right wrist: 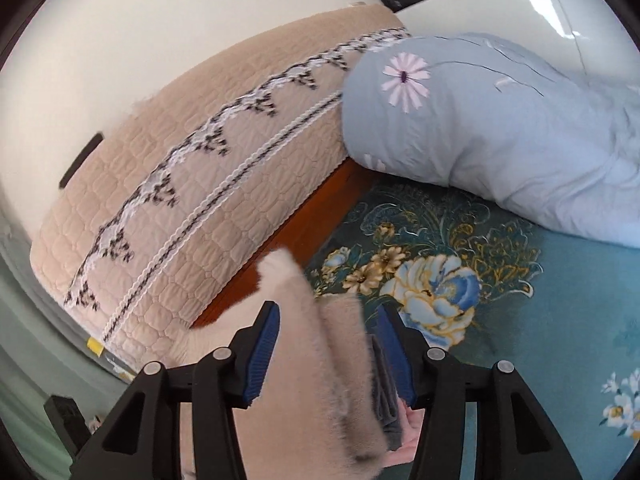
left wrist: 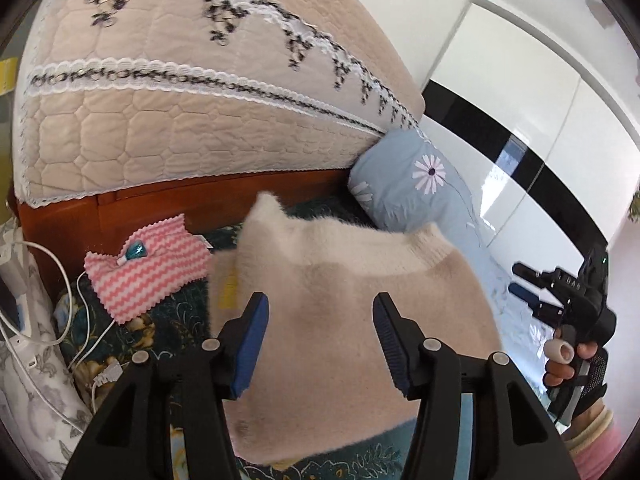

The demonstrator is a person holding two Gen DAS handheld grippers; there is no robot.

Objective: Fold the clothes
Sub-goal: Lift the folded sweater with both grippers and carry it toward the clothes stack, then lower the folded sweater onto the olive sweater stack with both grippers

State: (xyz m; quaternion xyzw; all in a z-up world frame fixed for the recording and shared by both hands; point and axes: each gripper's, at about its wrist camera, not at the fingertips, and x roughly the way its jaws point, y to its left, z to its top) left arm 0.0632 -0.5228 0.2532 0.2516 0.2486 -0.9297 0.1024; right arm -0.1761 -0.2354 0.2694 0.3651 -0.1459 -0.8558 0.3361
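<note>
A fluffy cream sweater point(left wrist: 344, 320) lies folded on the dark floral bedsheet point(left wrist: 176, 312). My left gripper point(left wrist: 320, 336) is open just above it, its blue-padded fingers point(left wrist: 252, 344) spread over the fabric without gripping. My right gripper point(left wrist: 532, 288) shows in the left wrist view, off to the right of the sweater, held in a hand, jaws apart. In the right wrist view the right gripper point(right wrist: 328, 352) is open, with the sweater's edge point(right wrist: 320, 380) filling the gap between its fingers; contact is unclear.
A quilted beige headboard cover point(left wrist: 192, 112) on a wooden frame rises behind. A light blue daisy pillow point(left wrist: 408, 184) lies at right. A pink and white striped cloth point(left wrist: 148, 268) and white cables point(left wrist: 60, 320) lie at left. A grey item point(right wrist: 386, 400) sits under the sweater.
</note>
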